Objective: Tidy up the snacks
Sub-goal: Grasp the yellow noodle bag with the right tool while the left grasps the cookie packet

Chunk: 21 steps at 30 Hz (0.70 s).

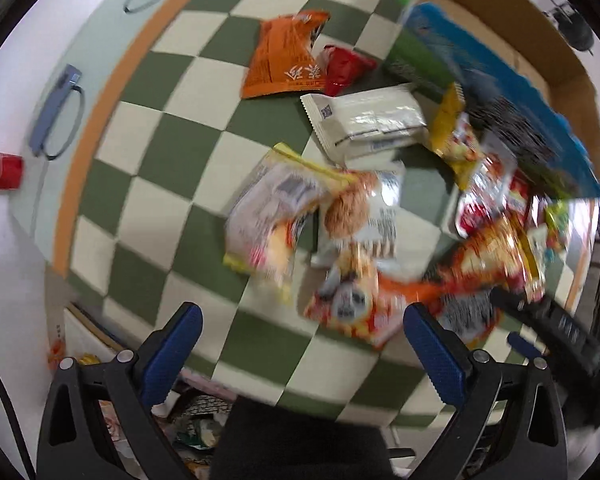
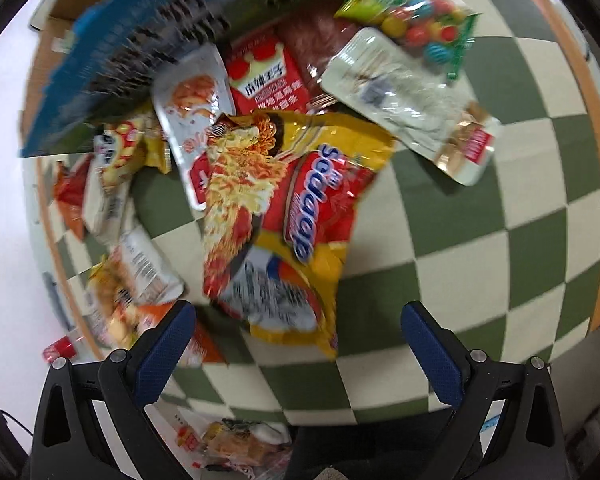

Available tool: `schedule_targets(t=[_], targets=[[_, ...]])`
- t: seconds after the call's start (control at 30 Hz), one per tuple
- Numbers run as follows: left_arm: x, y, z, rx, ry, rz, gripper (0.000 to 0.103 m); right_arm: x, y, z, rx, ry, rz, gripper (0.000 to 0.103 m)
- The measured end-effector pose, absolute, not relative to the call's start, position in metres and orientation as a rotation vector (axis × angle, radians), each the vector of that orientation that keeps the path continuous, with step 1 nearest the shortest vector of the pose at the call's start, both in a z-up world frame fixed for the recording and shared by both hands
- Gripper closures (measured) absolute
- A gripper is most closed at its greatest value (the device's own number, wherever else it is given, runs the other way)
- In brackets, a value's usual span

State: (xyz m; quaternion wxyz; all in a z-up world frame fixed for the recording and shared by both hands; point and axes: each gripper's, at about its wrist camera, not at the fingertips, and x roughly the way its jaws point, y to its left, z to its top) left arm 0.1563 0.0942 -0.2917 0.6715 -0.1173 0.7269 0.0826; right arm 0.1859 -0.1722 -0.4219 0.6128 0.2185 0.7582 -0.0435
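Snack packets (image 2: 284, 200) lie heaped on the checked mat (image 2: 500, 220); both the left gripper (image 1: 302, 340) and the right gripper (image 2: 298, 336) hover spread apart and empty, ready to sort.

A green-and-cream checkered cloth (image 1: 172, 148) covers the table; an orange packet (image 1: 284, 60), a white packet (image 1: 368, 120) and a yellow noodle bag (image 2: 300, 208) lie on it.
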Motion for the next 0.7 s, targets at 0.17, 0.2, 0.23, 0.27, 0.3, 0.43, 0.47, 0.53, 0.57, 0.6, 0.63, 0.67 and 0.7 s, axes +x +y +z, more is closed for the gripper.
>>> schedule_targets(t=[0.17, 0.2, 0.23, 0.27, 0.3, 0.43, 0.47, 0.53, 0.57, 0.6, 0.63, 0.67, 0.7], targets=[[0.191, 0.088, -0.331, -0.299, 1.671, 0.177, 0.006, 0.200, -0.144, -0.454, 0.459, 1.789, -0.123, 0.000], [0.196, 0.084, -0.336, -0.281, 1.670, 0.173, 0.006, 0.202, -0.141, -0.458, 0.447, 1.794, -0.132, 0.000], [0.199, 0.080, -0.339, -0.279, 1.673, 0.156, 0.008, 0.201, -0.137, -0.460, 0.435, 1.802, -0.141, 0.000], [0.202, 0.076, -0.343, -0.264, 1.691, 0.153, 0.011, 0.203, -0.136, -0.464, 0.432, 1.806, -0.147, 0.000], [0.204, 0.071, -0.347, -0.229, 1.711, 0.168, 0.012, 0.204, -0.134, -0.466, 0.430, 1.811, -0.151, 0.000], [0.201, 0.064, -0.348, -0.167, 1.702, 0.178, 0.012, 0.205, -0.130, -0.470, 0.414, 1.818, -0.150, 0.000], [0.201, 0.063, -0.350, -0.156, 1.702, 0.178, 0.012, 0.205, -0.130, -0.470, 0.411, 1.819, -0.147, 0.000], [0.203, 0.064, -0.358, -0.133, 1.704, 0.206, 0.012, 0.204, -0.131, -0.468, 0.402, 1.821, -0.146, 0.000], [0.202, 0.066, -0.361, -0.145, 1.706, 0.215, 0.012, 0.204, -0.131, -0.471, 0.397, 1.824, -0.151, 0.000], [0.202, 0.067, -0.363, -0.175, 1.709, 0.203, 0.012, 0.206, -0.131, -0.470, 0.397, 1.830, -0.158, 0.000], [0.204, 0.067, -0.365, -0.179, 1.713, 0.199, 0.012, 0.208, -0.130, -0.474, 0.405, 1.832, -0.159, 0.000], [0.205, 0.068, -0.368, -0.175, 1.715, 0.201, 0.012, 0.210, -0.128, -0.477, 0.412, 1.831, -0.157, 0.000], [0.206, 0.067, -0.371, -0.174, 1.716, 0.197, 0.012, 0.210, -0.128, -0.479, 0.417, 1.833, -0.154, 0.000]])
